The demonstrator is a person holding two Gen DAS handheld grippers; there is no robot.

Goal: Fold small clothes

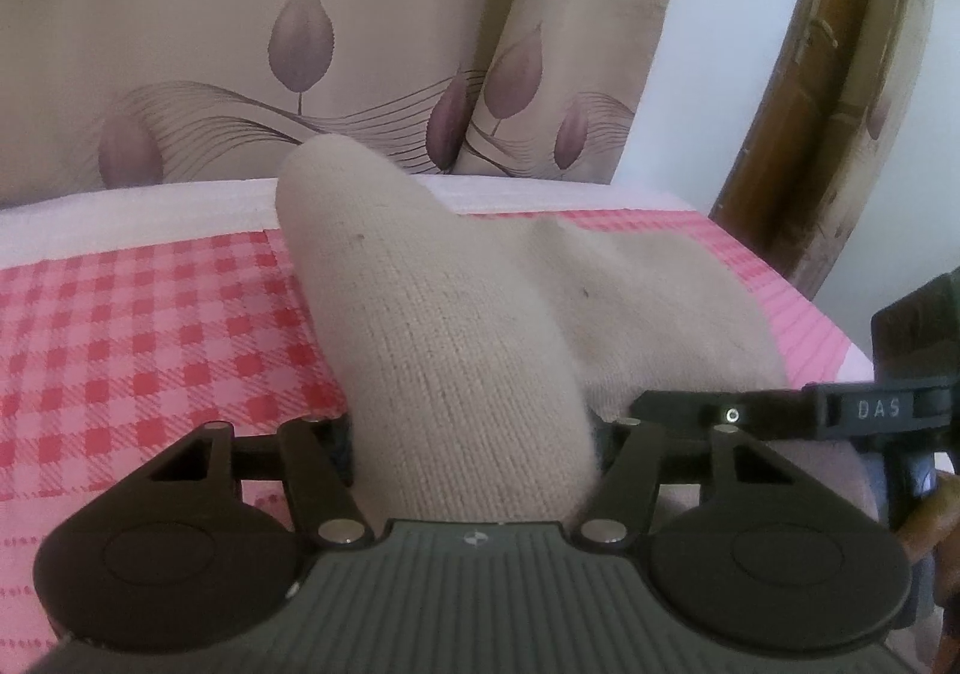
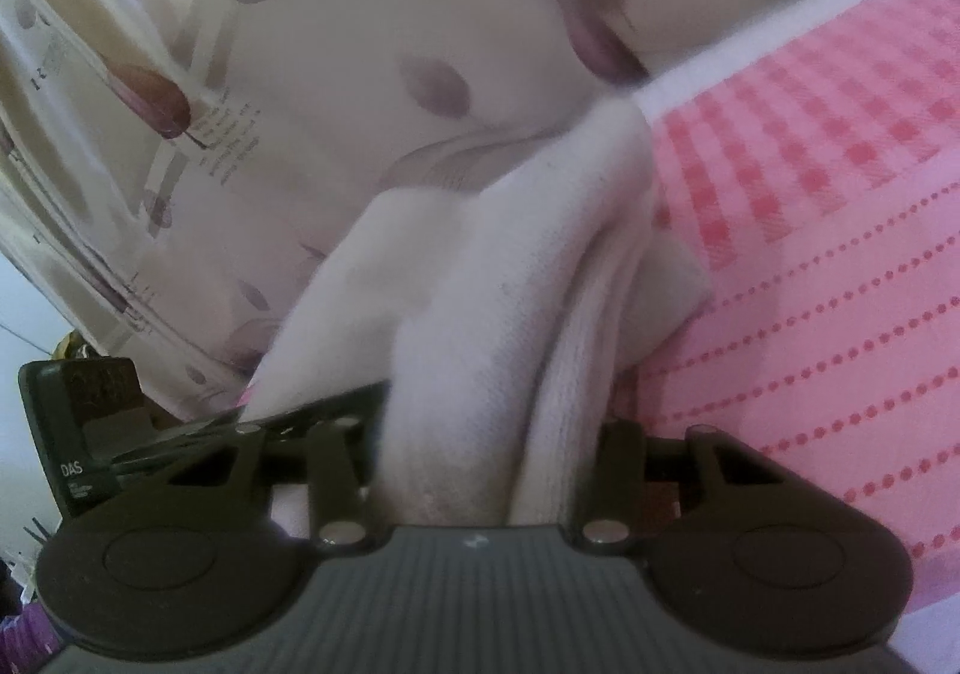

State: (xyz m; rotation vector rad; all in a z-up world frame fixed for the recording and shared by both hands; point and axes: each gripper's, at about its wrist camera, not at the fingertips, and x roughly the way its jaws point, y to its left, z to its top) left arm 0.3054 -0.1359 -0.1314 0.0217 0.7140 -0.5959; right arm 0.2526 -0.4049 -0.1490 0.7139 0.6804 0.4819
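A beige knit garment (image 1: 456, 314) is bunched up and rises from between the jaws of my left gripper (image 1: 474, 434), which is shut on a thick fold of it. The rest of the garment lies on the pink checked bed cover (image 1: 150, 338) behind. In the right wrist view the same pale knit garment (image 2: 510, 278) runs in folds into my right gripper (image 2: 486, 434), also shut on it. Cloth hides both pairs of fingertips. The two grippers are close side by side: one of the right gripper's fingers (image 1: 840, 410) shows at the left view's right edge.
A cream curtain with purple leaves (image 1: 252, 44) hangs just behind the bed's far edge. A brown wooden door (image 1: 804, 122) and a white wall stand at the right. The pink bed cover (image 2: 828, 266) spreads out to the right of the garment.
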